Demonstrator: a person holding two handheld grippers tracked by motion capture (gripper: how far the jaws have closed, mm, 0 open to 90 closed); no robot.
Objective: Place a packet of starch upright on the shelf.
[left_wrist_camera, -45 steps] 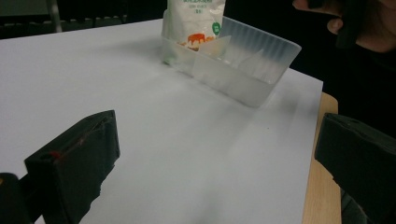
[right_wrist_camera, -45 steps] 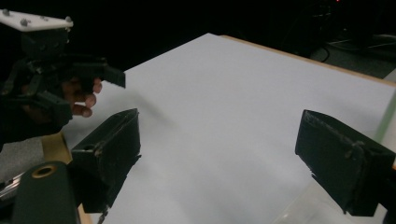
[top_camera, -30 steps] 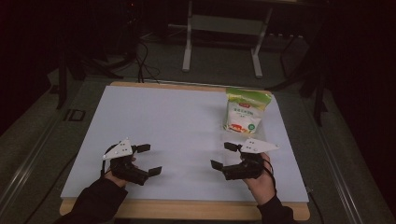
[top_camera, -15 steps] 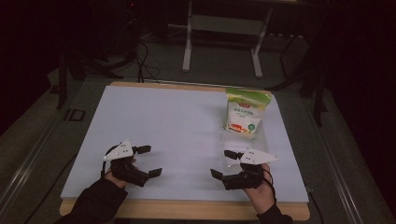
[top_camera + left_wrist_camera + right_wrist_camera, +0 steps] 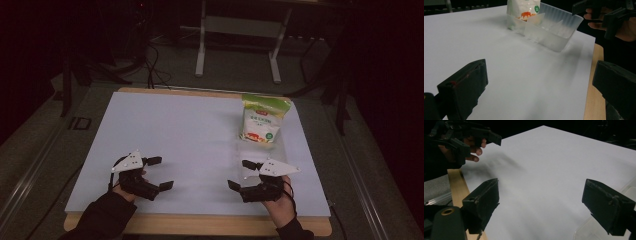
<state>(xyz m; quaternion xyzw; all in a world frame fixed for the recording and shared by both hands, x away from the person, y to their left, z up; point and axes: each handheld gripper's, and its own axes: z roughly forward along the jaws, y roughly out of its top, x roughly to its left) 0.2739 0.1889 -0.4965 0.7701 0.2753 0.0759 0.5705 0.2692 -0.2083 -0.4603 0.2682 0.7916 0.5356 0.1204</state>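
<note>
1. Reach comes first, judged from the high view: both tools sit low near the table's front edge, and the work ahead looks like going for the bag (image 5: 264, 119) and the clear tray (image 5: 260, 145) it stands by, at the far right of the white sheet (image 5: 175, 135). The right gripper (image 5: 241, 175) is the nearer one; it would do well to swing forward and approach the tray's rim squarely, jaws kept wide. The left gripper (image 5: 162, 172) is well apart from both, jaws spread, holding nothing. The tray is faint from this view, so its outline is a guess there.

2. Left gripper view: the two black jaws stand wide apart over bare sheet, nothing between them and nothing touched. The clear tray (image 5: 554, 32) lies ahead with thin see-through dividers, and the bag (image 5: 523, 10) stands upright at its far end, apparently inside it. The other gripper (image 5: 604, 12) hangs near the tray's right end. A thin plastic wall will flex, so a gentle pinch on the rim suits it.

3. Right gripper view: jaws also fully apart and empty. A corner of the clear tray (image 5: 599, 231) shows at the lower right, just beside the right-hand jaw. The left gripper (image 5: 466, 137) shows farther off near the wooden edge (image 5: 457, 185).
</note>
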